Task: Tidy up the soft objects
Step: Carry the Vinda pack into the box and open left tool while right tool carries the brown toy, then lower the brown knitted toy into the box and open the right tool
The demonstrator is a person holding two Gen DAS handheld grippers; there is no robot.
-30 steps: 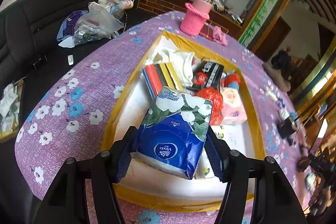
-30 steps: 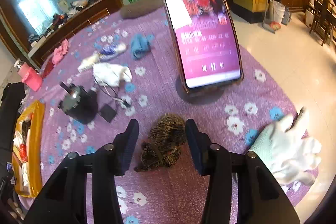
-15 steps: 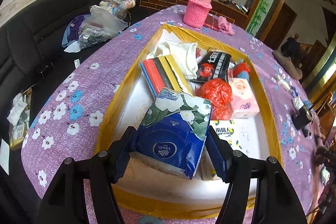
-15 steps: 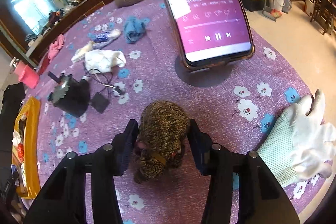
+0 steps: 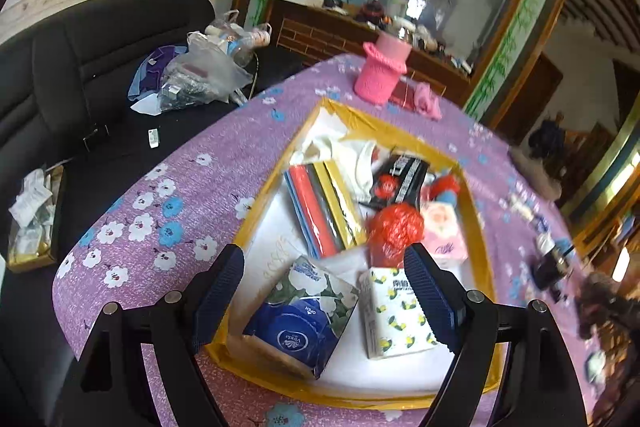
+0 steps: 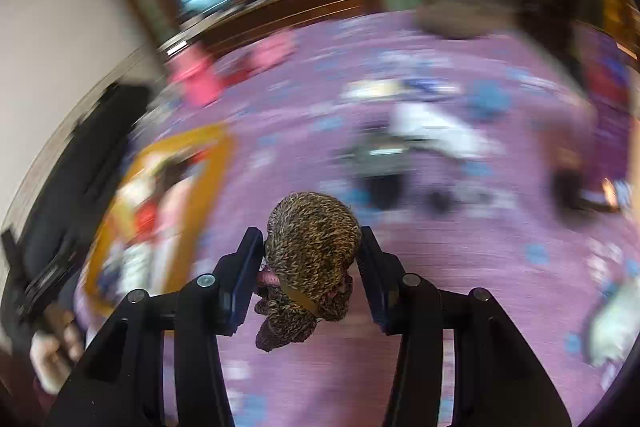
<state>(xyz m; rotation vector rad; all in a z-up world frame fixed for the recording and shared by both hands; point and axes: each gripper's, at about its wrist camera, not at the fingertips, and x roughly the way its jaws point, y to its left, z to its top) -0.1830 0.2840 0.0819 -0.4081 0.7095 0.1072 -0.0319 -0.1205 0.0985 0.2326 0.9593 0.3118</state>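
The left tool (image 5: 324,293) has just released the tissue pack (image 5: 300,323); the right tool (image 6: 312,259), clenched on the knitted toy (image 6: 310,263), may drop it short of the tray (image 6: 224,155).

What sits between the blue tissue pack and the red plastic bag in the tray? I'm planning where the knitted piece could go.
In the left wrist view, bare white tray floor separates the blue tissue pack from the red plastic bag; nothing lies between.

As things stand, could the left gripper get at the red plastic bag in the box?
Probably yes. The left gripper is open above the box, its jaws clear of the blue tissue pack below, and the red plastic bag lies uncovered just ahead.
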